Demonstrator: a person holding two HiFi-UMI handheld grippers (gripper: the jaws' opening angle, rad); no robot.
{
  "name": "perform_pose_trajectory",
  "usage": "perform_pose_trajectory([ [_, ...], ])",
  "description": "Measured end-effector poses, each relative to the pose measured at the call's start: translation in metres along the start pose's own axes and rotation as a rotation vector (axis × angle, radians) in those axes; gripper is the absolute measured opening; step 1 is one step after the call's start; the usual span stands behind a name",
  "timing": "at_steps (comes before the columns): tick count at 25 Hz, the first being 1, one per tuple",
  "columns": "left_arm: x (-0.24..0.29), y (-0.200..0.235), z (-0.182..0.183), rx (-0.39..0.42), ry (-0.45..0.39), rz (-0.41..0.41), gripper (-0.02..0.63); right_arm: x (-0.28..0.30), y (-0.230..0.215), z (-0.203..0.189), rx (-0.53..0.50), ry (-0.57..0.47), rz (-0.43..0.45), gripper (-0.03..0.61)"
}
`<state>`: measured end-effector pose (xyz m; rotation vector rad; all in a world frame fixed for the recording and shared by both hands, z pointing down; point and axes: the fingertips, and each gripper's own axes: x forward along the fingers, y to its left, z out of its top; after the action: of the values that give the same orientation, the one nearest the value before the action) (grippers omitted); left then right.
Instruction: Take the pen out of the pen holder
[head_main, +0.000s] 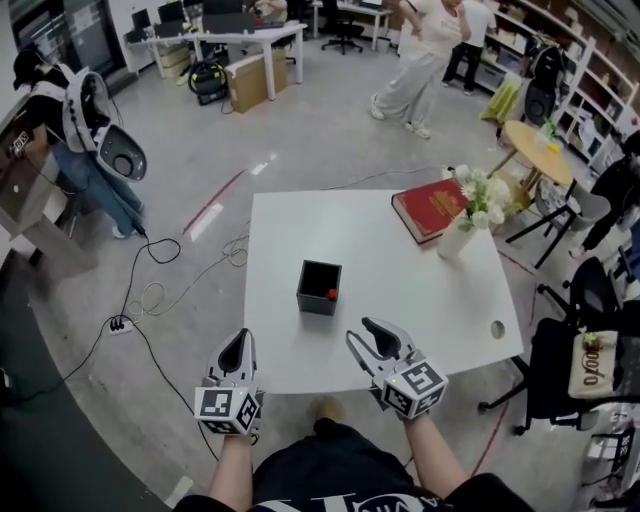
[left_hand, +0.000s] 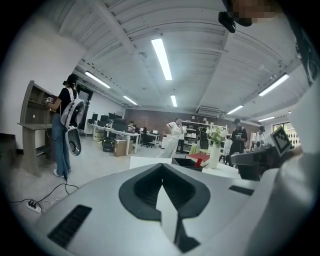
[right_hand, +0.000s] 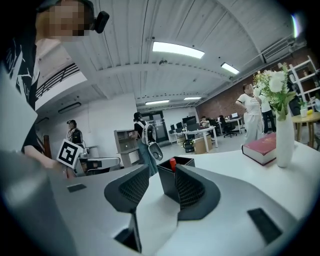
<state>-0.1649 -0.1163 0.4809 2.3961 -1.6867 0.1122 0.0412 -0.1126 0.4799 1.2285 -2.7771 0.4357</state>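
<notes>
A black square pen holder (head_main: 319, 287) stands near the middle of the white table (head_main: 290, 230), with the red top of a pen (head_main: 331, 294) showing in its right corner. My right gripper (head_main: 365, 335) hovers open and empty over the table's front edge, a short way in front of the holder. In the right gripper view the holder (right_hand: 167, 182) and the pen's red cap (right_hand: 172, 163) show between the jaws of the right gripper (right_hand: 160, 172), still apart from them. My left gripper (head_main: 238, 343) is at the front left edge with its jaws together and nothing in them; its own view shows the left gripper (left_hand: 161, 167) and the holder (left_hand: 185, 162) beyond.
A red book (head_main: 432, 208) and a white vase of flowers (head_main: 468, 215) sit at the table's far right corner. A cable hole (head_main: 497, 328) is near the right front edge. Cables (head_main: 150, 290) lie on the floor at left; chairs (head_main: 570, 350) stand at right. People are in the background.
</notes>
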Motion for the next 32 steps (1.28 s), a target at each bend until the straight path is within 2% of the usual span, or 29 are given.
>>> perform_pose_trajectory([
  [8,0.026,-0.002,0.006,-0.004,-0.012,0.042,-0.002,0.017,-0.020,0.010,-0.018,-0.001,0.066,0.153],
  [17,0.046,-0.005,0.004,-0.010,-0.001,0.051,-0.001,0.030,-0.030,0.009,-0.034,0.018,0.112,0.160],
  [23,0.055,-0.006,0.001,-0.009,0.022,0.040,-0.002,0.038,-0.029,0.010,-0.037,0.022,0.133,0.186],
  [32,0.073,0.001,-0.005,-0.017,0.068,0.002,0.000,0.074,-0.028,0.004,-0.065,0.083,0.154,0.179],
])
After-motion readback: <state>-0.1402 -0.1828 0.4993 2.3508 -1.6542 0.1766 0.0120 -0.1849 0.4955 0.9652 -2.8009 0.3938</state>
